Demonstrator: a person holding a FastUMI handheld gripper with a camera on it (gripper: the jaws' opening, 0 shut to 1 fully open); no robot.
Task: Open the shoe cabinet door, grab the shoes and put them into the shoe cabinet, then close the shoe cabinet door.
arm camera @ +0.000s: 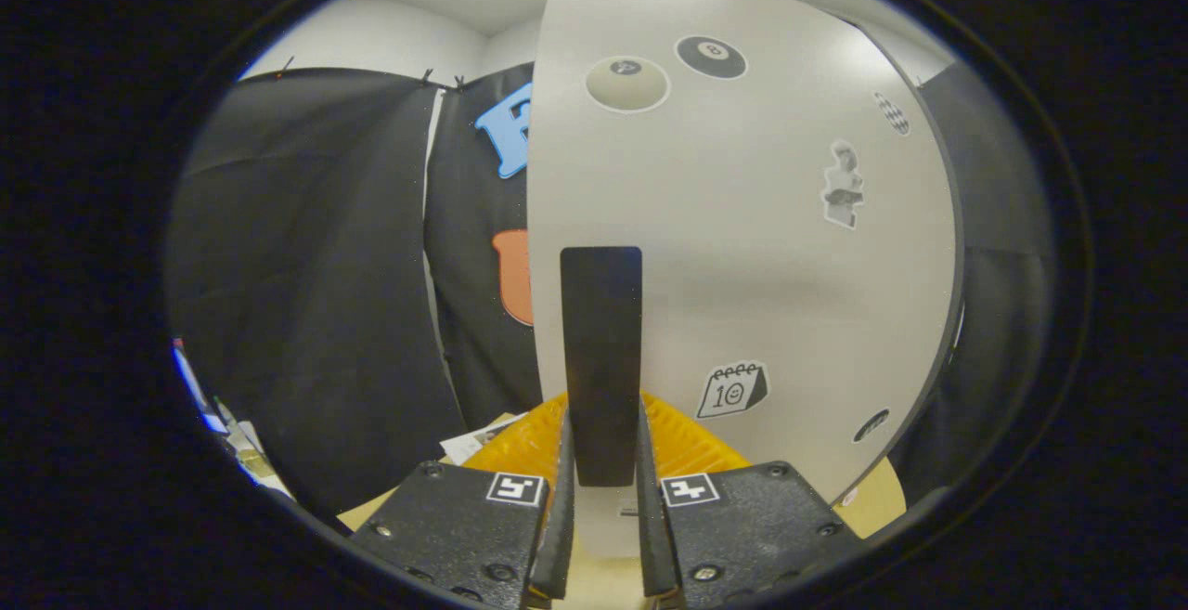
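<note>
While the black cloth wall (306,294) hangs across the back and left of the booth, the white cabinet door (770,248) stands upright just ahead of the fingers and takes up most of the space beyond them, its left edge running straight up from them. Stickers are scattered over the door's face: a pale billiard ball (627,84) and a black eight ball (711,57) near the top, a small figure (843,185) toward the right edge, and a little calendar (732,390) low down, just right of the handle. A long dark handle (601,364) is mounted upright near the door's left edge and reaches down between the two fingers. The gripper (601,489) is narrowed around the lower end of that handle, with one finger close against each side of it; both appear to press on it. Behind the fingers, low down, an orange ribbed thing (687,443) shows on either side of the handle, and I cannot tell what it is. Some paper (478,443) lies to its left on the tan surface (877,499).
</note>
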